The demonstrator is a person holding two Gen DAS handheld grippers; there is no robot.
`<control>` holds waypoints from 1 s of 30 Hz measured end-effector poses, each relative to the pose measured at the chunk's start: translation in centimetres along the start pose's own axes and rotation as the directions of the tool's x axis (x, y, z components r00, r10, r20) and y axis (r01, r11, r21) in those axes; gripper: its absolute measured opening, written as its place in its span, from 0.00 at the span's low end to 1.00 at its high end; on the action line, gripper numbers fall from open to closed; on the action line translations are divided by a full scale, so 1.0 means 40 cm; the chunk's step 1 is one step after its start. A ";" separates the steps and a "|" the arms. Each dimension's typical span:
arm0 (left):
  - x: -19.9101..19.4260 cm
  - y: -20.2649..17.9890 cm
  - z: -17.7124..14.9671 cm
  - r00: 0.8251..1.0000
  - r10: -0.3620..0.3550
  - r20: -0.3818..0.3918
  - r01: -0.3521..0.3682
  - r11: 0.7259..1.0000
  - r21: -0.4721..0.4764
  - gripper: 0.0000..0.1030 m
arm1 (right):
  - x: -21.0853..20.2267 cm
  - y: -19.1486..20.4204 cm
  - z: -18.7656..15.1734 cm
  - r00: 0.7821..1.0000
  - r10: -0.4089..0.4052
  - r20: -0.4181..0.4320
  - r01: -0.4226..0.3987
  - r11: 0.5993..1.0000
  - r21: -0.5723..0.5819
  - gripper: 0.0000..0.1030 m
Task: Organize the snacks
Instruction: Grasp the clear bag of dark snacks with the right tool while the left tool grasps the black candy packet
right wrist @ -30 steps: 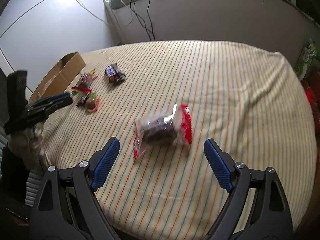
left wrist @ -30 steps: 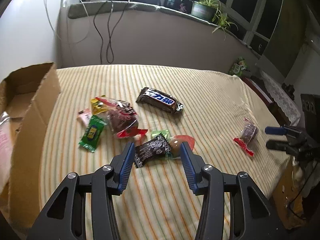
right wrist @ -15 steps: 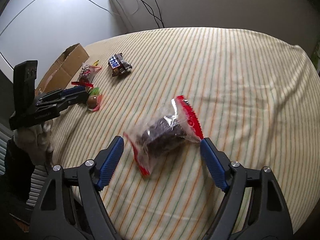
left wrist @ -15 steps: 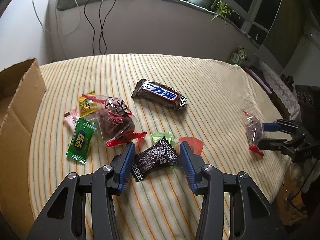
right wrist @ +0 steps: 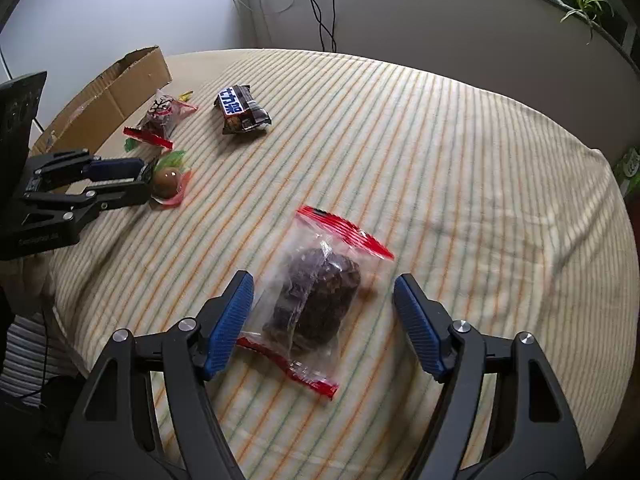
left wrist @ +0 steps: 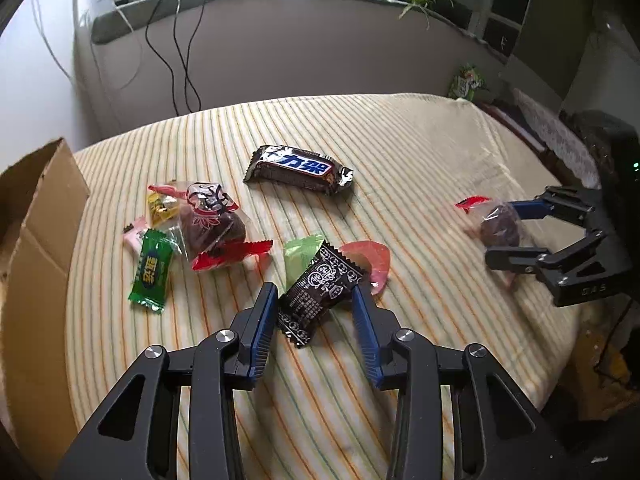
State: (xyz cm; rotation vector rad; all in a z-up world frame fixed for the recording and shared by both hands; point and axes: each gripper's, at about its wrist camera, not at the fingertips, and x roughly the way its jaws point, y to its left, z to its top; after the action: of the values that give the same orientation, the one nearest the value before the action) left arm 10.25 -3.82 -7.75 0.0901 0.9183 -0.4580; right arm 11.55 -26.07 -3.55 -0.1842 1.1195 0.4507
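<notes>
Both grippers wide open: left gripper [left wrist: 315, 309] straddles light crinkly black packet [left wrist: 319, 285]; right gripper [right wrist: 323, 322] straddles soft clear-bagged cake [right wrist: 316, 302]; pinch mid-body.

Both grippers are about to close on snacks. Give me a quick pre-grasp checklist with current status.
1. Left gripper open: ok.
2. Black packet between the left fingers: ok, though it lies skewed.
3. Neighbours clear of the left fingers: not ok, red candy sits at the right fingertip.
4. Right gripper open: ok.
5. Clear pouch between the right fingers: ok, nearer the left finger.
6. Room in the box: cannot tell.
</notes>
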 end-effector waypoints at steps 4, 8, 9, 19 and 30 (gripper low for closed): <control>0.021 -0.017 0.020 1.000 0.000 -0.008 0.001 1.000 0.025 0.36 | -0.014 -0.015 -0.017 1.000 -0.012 -0.007 0.012 1.000 -0.002 0.73; 0.030 -0.022 0.023 1.000 -0.013 -0.008 0.013 1.000 0.007 0.36 | -0.015 -0.014 -0.018 1.000 -0.027 -0.007 0.027 1.000 -0.007 0.64; 0.027 -0.020 0.019 1.000 -0.013 -0.004 0.013 1.000 0.000 0.31 | -0.014 -0.012 -0.017 0.999 -0.033 -0.007 0.033 0.999 -0.013 0.62; -0.003 0.007 -0.007 0.999 -0.004 0.040 0.007 0.997 -0.073 0.16 | -0.018 -0.024 -0.006 1.000 -0.023 0.013 0.023 1.000 0.006 0.46; -0.100 0.054 -0.004 0.991 -0.014 0.135 0.033 0.990 -0.137 0.16 | -0.064 -0.012 0.021 0.997 0.021 0.077 -0.023 0.999 0.027 0.45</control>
State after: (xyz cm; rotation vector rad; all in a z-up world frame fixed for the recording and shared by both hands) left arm 8.98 -0.44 -4.96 -0.0777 0.8176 -0.4160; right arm 11.53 -26.86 -0.94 -0.1294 1.0528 0.4583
